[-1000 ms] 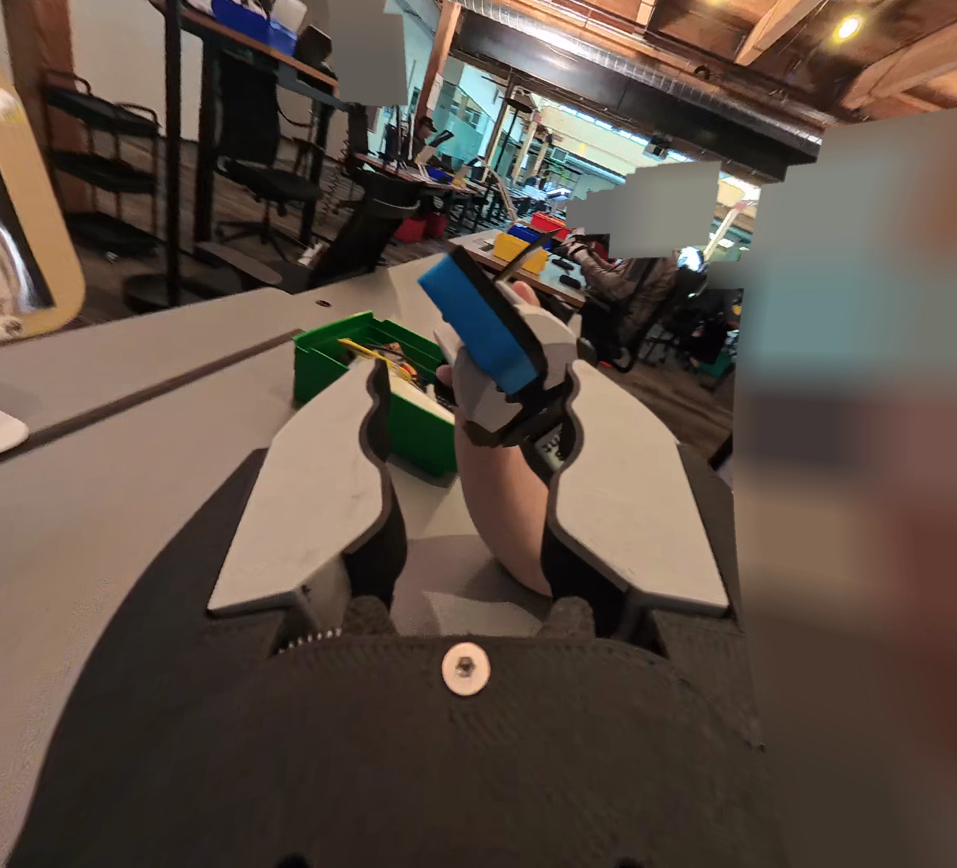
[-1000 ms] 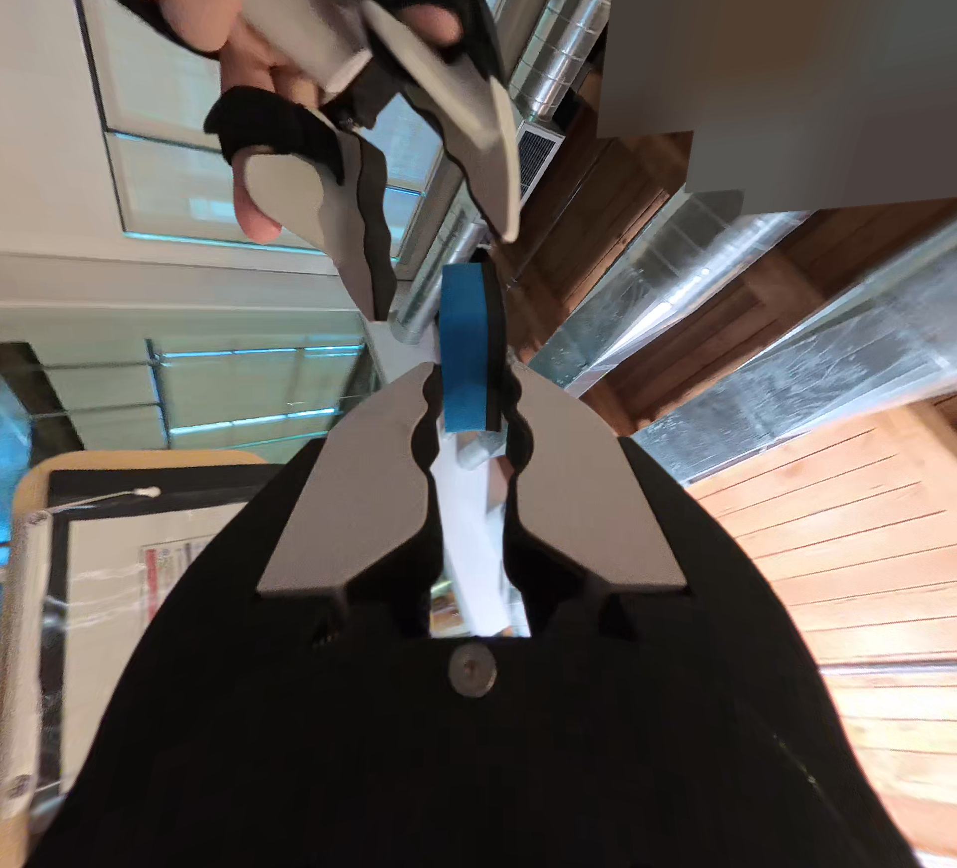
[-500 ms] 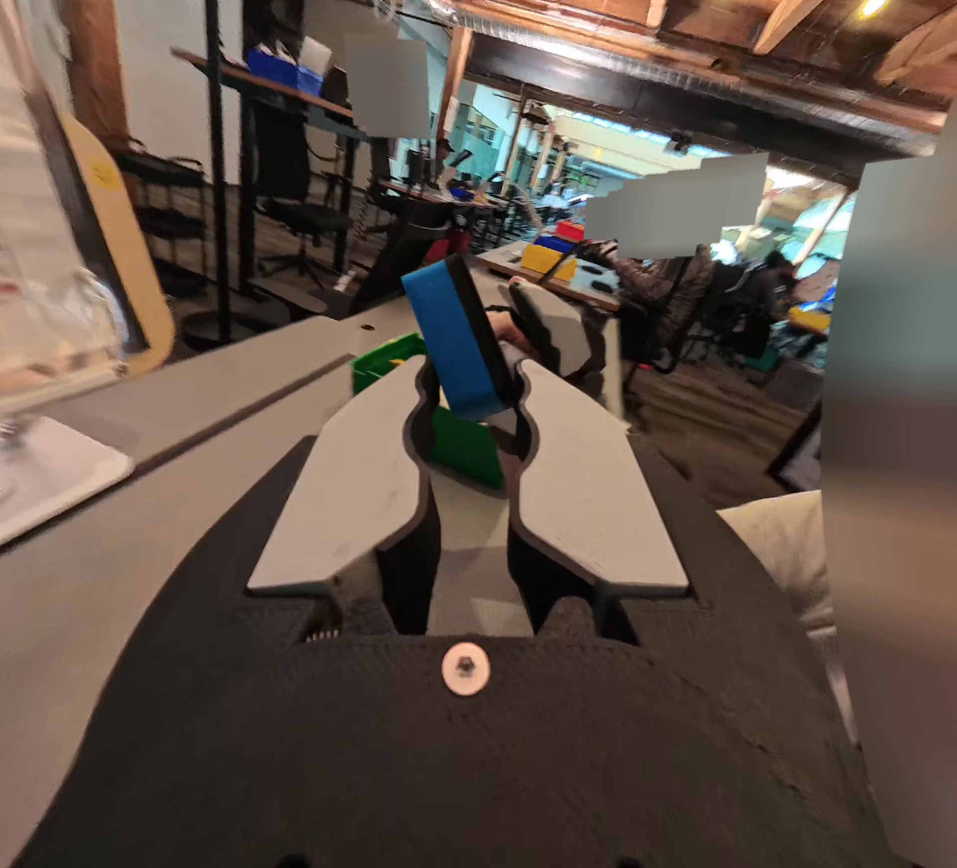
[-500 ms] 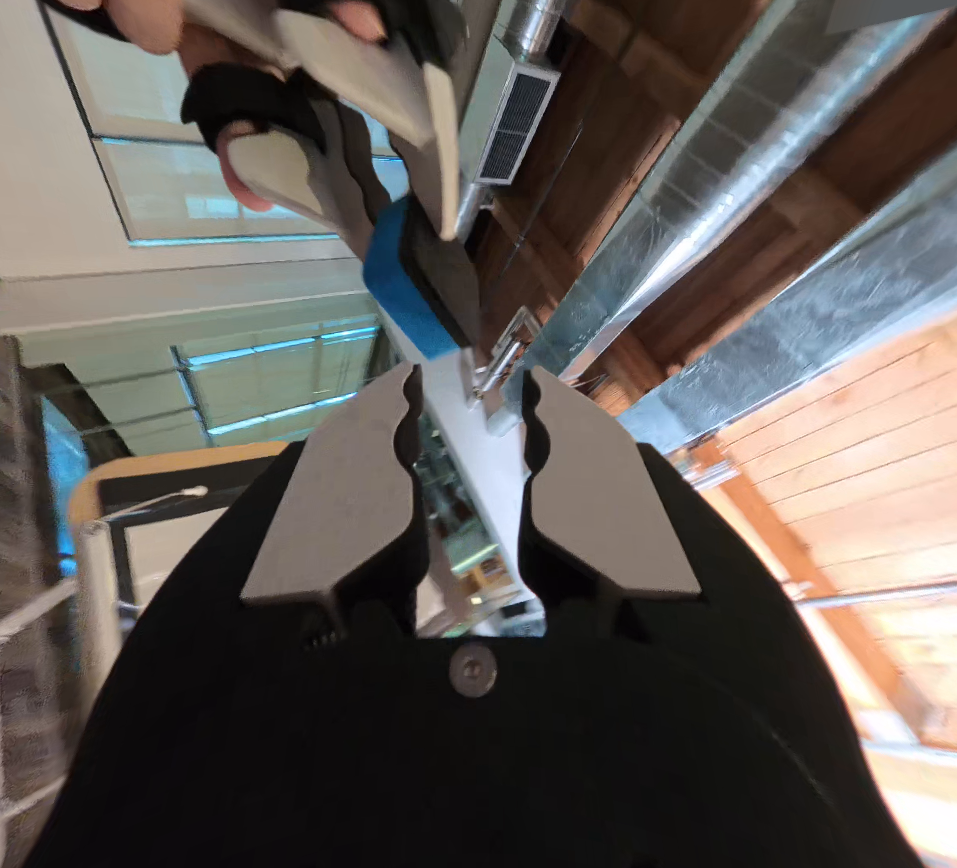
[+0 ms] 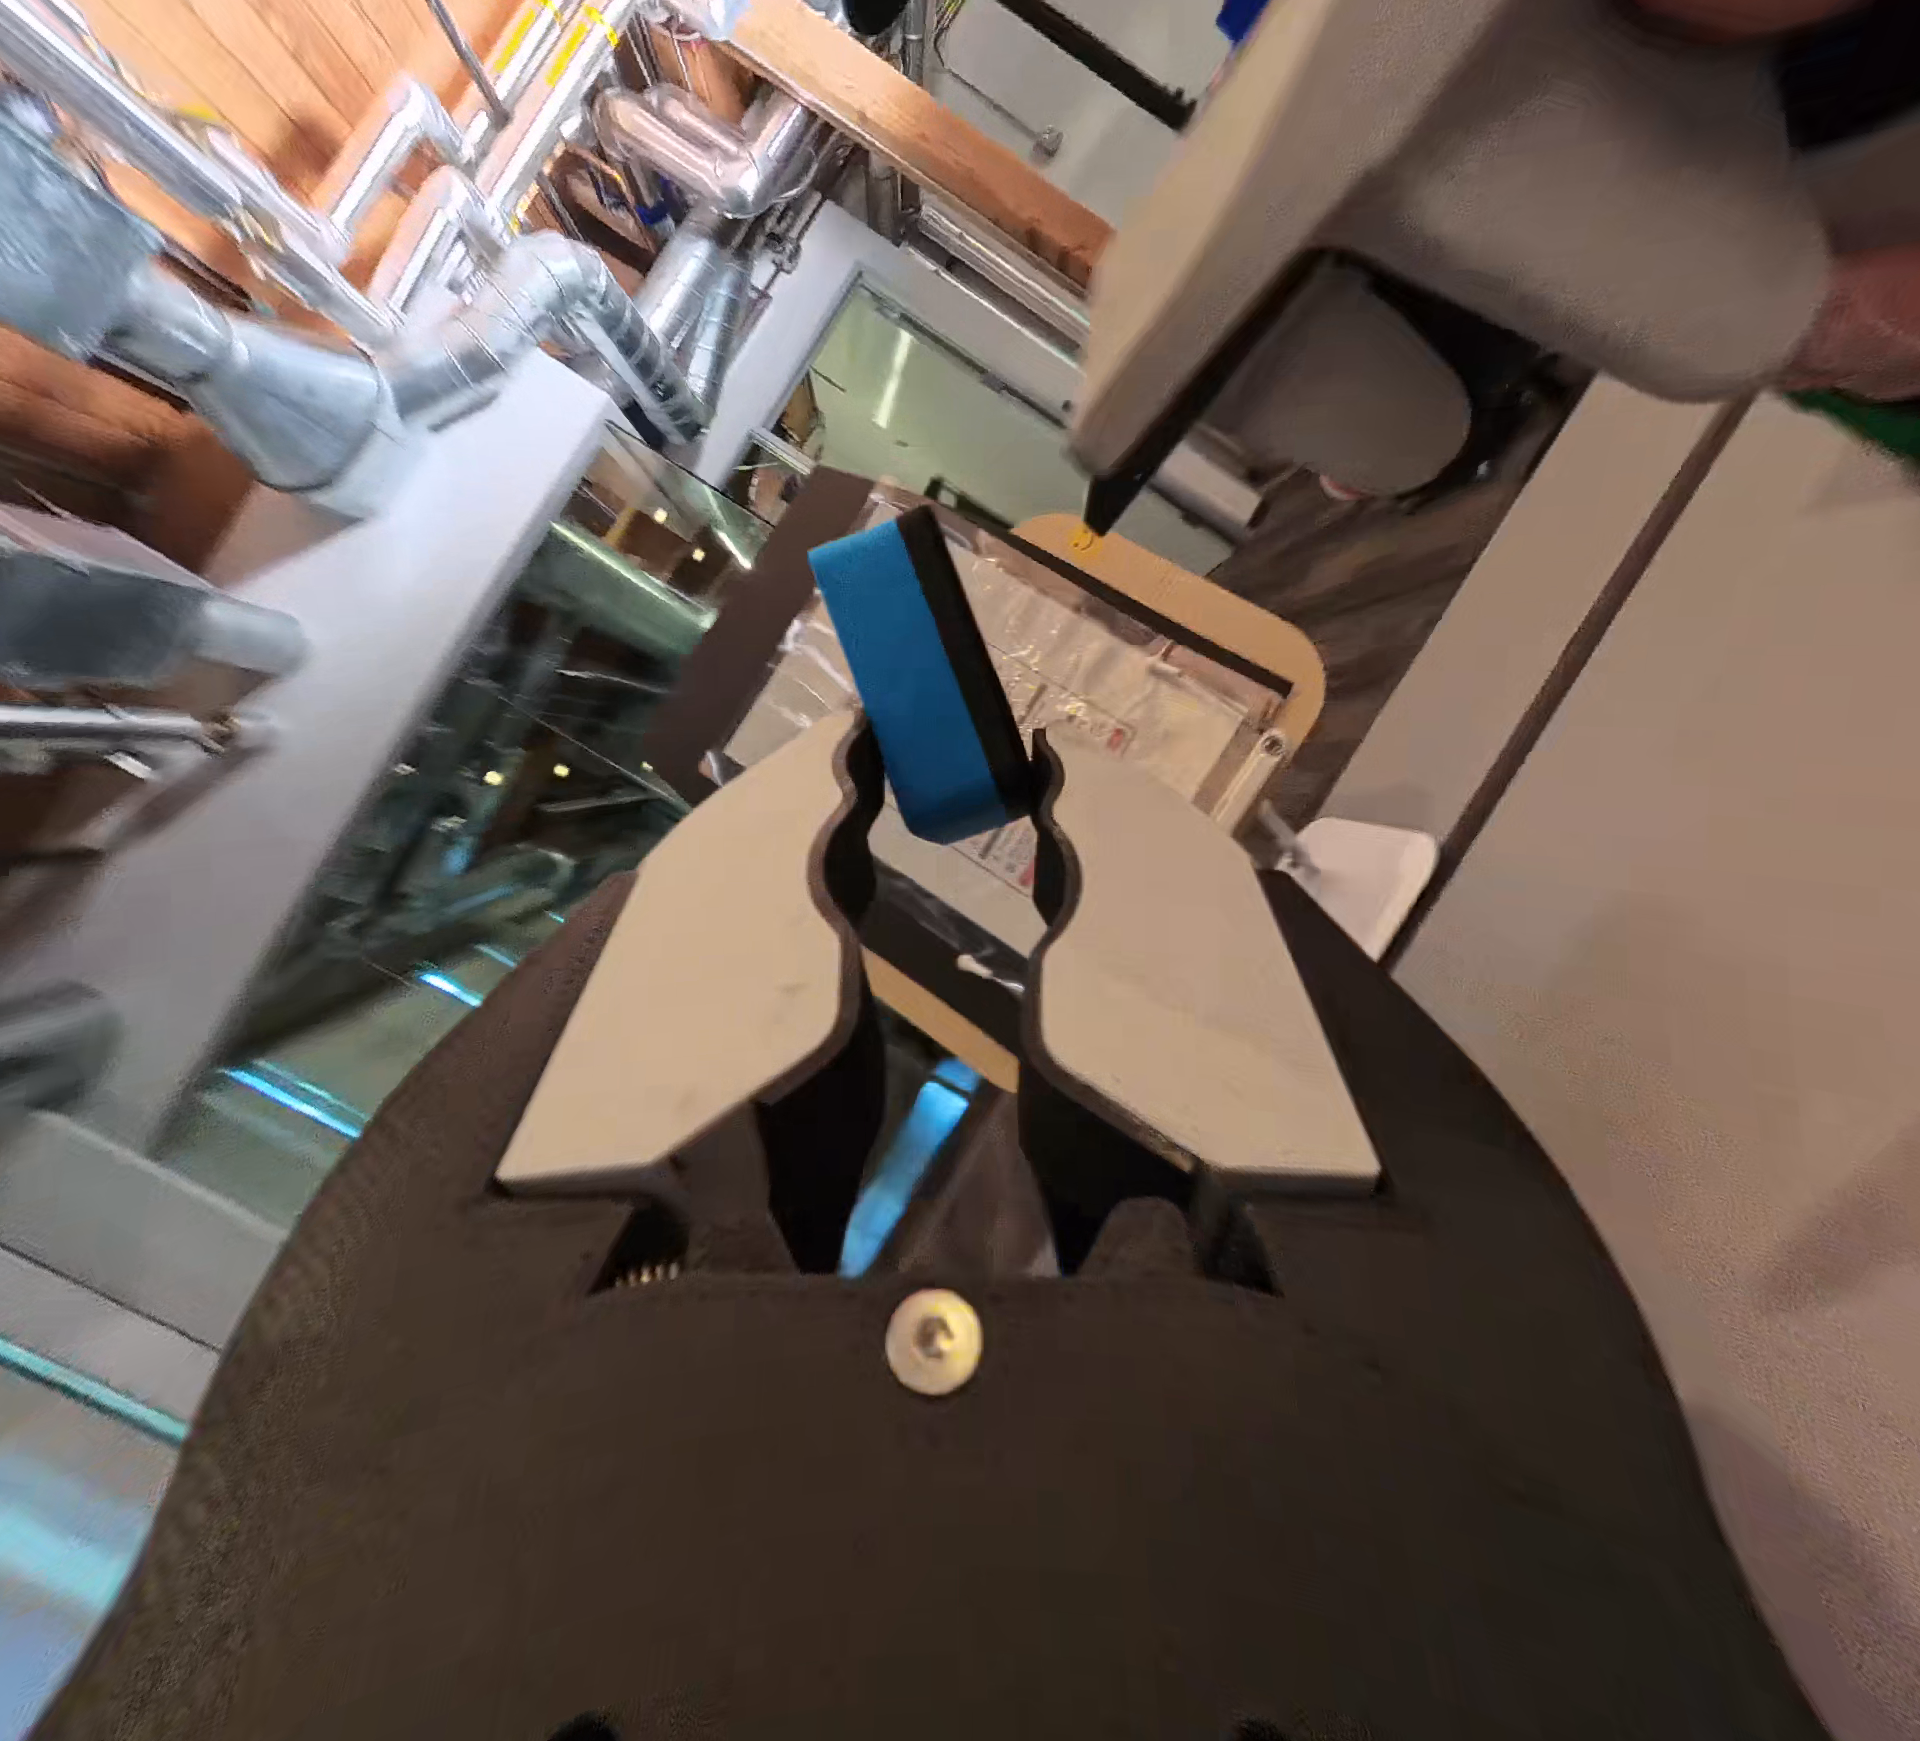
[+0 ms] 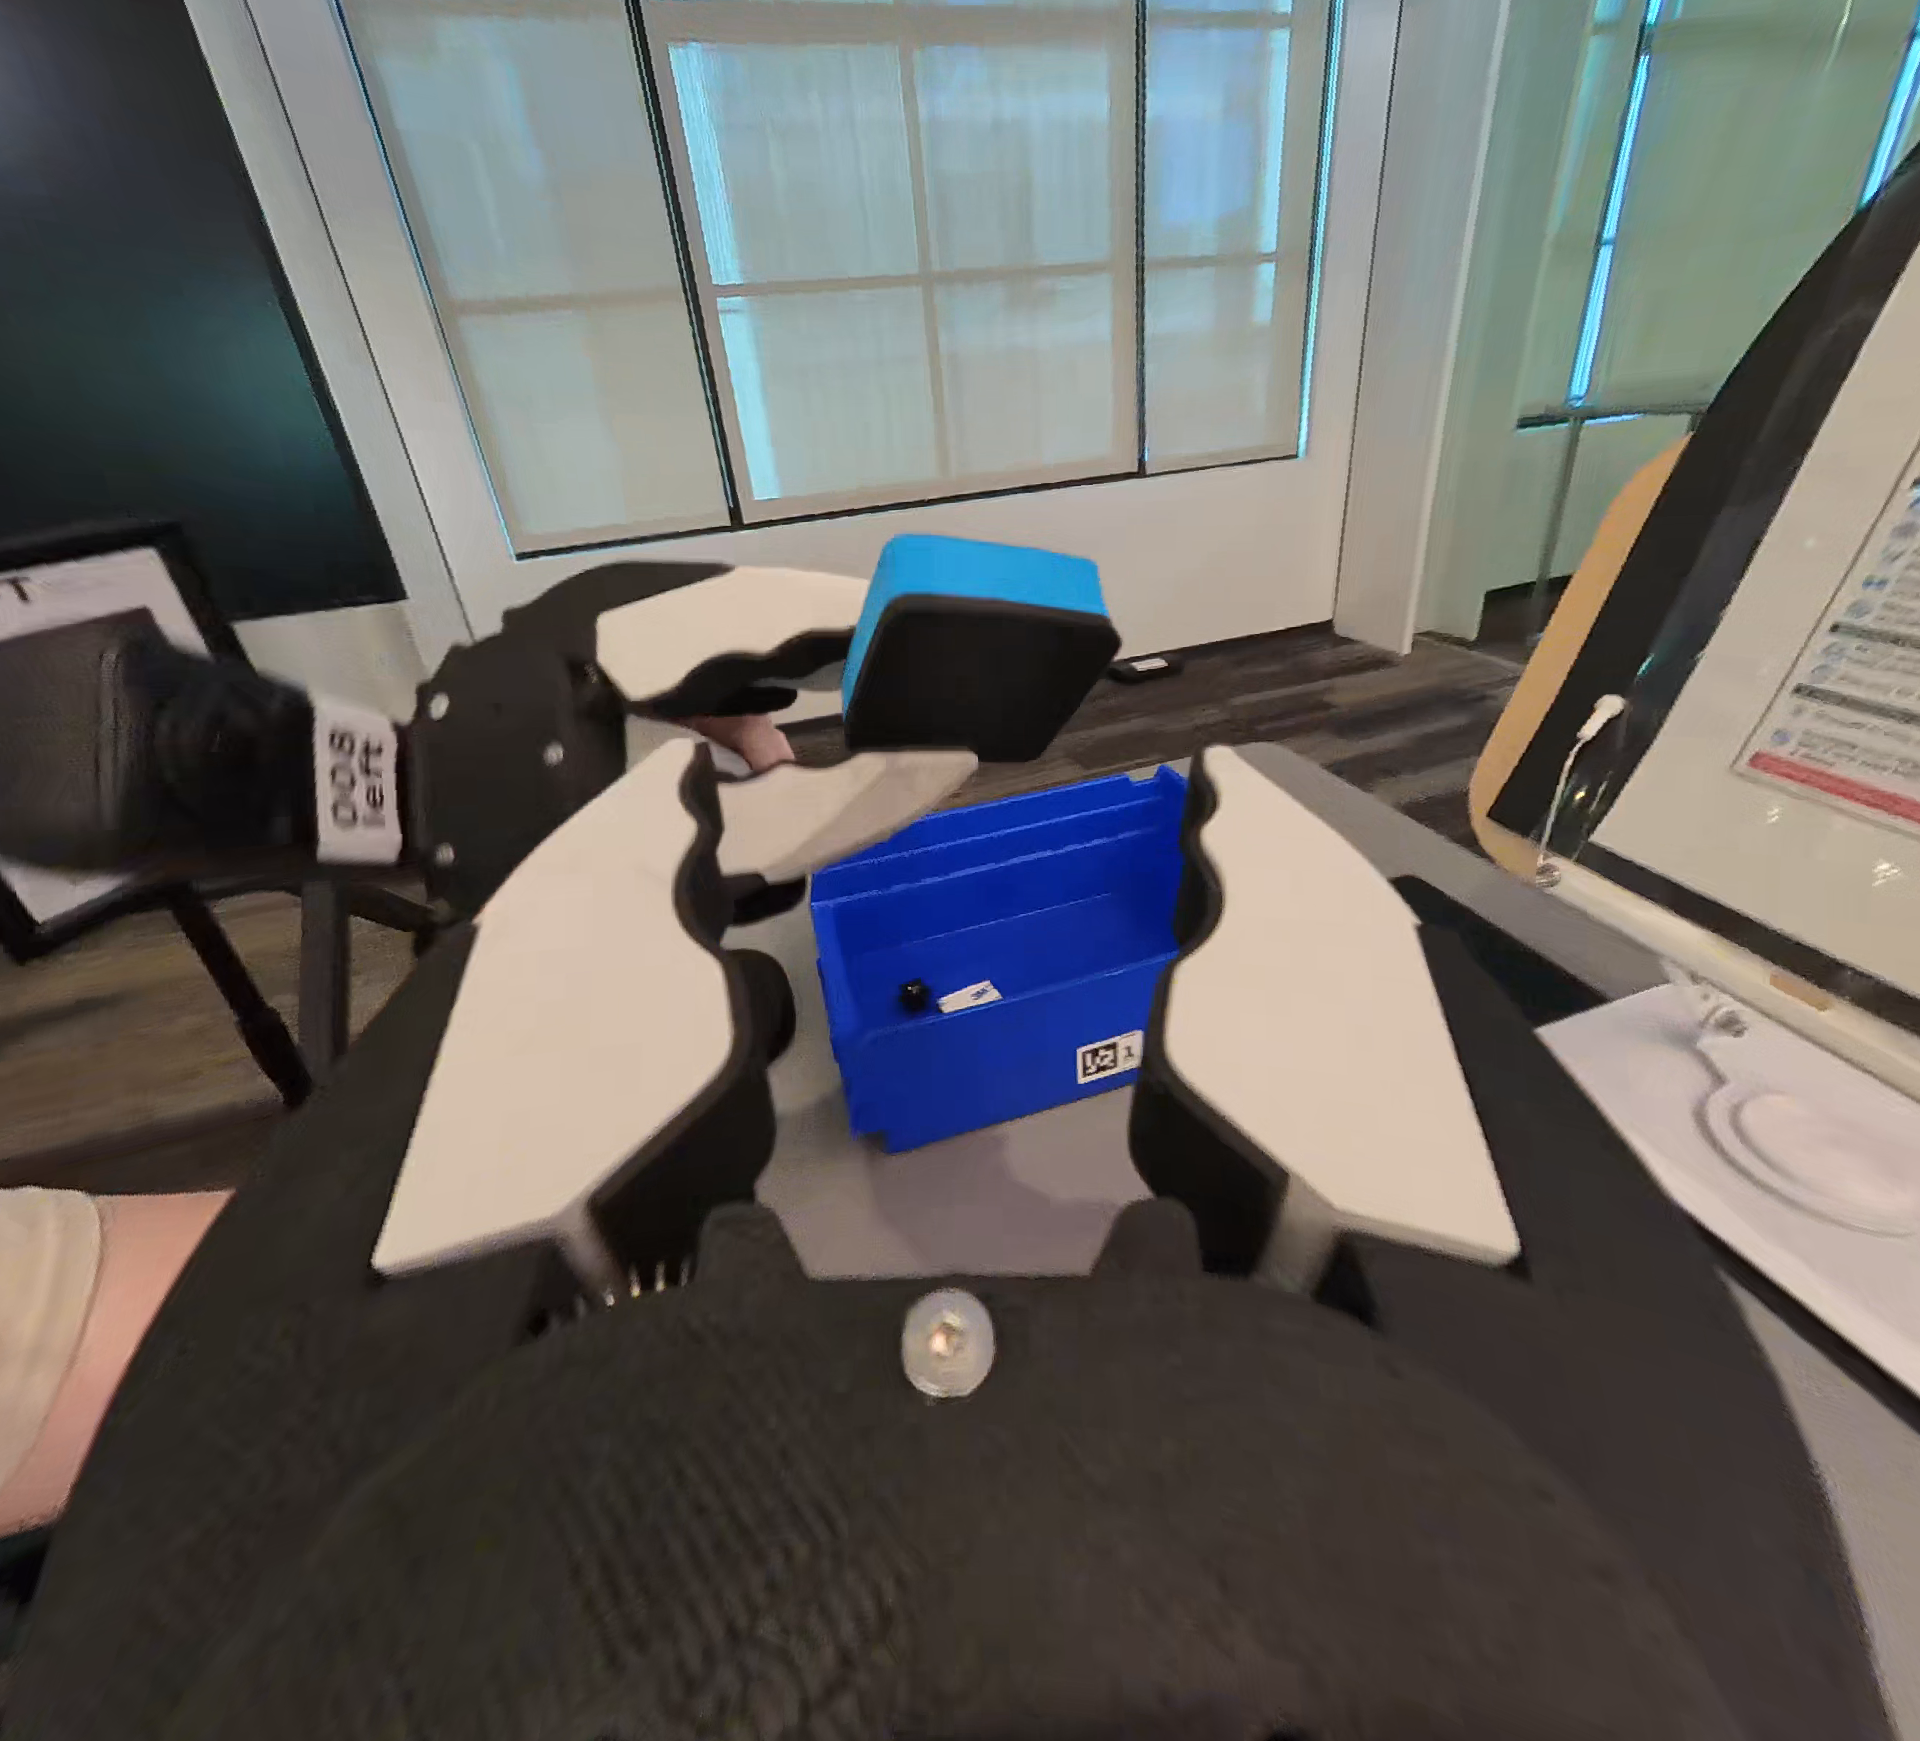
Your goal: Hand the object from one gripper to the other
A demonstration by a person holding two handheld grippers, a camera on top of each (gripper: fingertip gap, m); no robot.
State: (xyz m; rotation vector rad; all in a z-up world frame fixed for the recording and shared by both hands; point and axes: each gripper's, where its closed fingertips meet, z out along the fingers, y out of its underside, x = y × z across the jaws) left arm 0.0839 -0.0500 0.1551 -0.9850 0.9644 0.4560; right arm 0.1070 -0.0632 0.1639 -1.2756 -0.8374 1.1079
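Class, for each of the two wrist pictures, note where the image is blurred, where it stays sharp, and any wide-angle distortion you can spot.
Left wrist view: pipes and beams at the left edge smear with motion blur, while the left gripper and the blue eraser stay sharp. Right wrist view: the window is soft, its frames bowing outward from the wide lens; the open right gripper and the blue bin are fairly crisp.

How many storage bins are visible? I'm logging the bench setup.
1 clearly: a blue bin on the table, beyond the right tool. A green sliver at the left view's edge is unidentifiable.
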